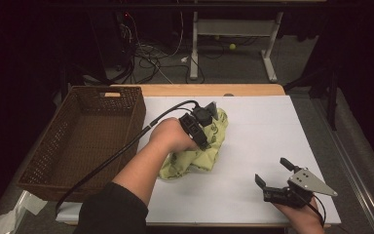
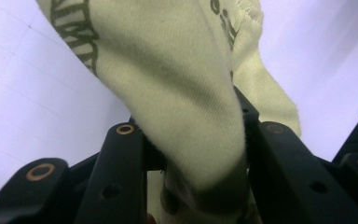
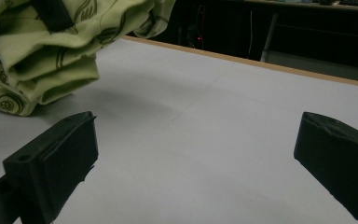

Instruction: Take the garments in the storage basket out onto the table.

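The yellow-green printed cloth lies bunched near the middle of the white worktop, slightly toward its left edge and well clear of the front edge. Your left gripper is clamped on a fold of this cloth; in the left gripper view the fabric fills the gap between both black jaws and presses against them, so the claw is narrow and gripping cloth. Your left hand sits over the bundle, with the cable trailing back toward the front left corner. A brown wicker basket stands along the worktop's left edge, just beside the cloth but apart from it. Your right gripper rests near the front right corner, well apart from the cloth, jaws spread wide with nothing between them.
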A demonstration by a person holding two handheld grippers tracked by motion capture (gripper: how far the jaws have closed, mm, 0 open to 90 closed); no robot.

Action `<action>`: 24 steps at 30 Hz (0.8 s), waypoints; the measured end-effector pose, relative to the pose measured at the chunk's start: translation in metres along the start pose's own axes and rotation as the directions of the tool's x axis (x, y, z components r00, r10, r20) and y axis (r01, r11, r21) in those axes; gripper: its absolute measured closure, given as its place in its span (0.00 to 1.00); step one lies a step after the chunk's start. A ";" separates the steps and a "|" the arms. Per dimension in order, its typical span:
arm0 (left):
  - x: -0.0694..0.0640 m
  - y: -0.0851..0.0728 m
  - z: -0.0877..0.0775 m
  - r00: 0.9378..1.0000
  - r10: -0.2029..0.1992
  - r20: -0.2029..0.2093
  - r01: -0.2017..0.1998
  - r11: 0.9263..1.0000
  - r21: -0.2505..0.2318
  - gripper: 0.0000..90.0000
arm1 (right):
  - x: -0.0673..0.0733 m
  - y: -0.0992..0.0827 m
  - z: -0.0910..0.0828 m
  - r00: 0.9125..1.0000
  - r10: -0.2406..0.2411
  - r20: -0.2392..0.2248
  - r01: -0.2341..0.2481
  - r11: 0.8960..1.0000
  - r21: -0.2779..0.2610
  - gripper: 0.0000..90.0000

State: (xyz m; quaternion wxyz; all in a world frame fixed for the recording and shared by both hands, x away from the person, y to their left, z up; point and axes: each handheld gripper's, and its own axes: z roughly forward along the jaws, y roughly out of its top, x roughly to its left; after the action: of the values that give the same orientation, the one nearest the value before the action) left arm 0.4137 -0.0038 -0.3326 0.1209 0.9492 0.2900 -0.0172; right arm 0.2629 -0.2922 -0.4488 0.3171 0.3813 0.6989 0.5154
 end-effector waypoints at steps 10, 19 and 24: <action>0.003 -0.003 0.024 1.000 -0.005 -0.007 0.005 1.000 0.029 0.70 | 0.000 0.000 0.000 1.000 -0.004 0.000 0.004 1.000 0.002 0.00; 0.003 -0.002 0.039 1.000 0.003 -0.008 -0.002 0.999 0.038 0.68 | 0.000 0.000 0.000 1.000 0.001 0.000 -0.001 1.000 0.000 0.00; 0.004 -0.002 0.044 1.000 0.010 -0.010 -0.009 0.999 0.046 0.68 | 0.000 0.000 0.000 1.000 0.000 -0.002 0.000 1.000 0.000 0.00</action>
State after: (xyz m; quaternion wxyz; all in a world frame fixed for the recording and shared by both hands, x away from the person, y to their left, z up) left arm 0.4178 -0.0103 -0.3763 0.0977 0.9532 0.2856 -0.0184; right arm 0.2627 -0.2922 -0.4490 0.3164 0.3808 0.6991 0.5159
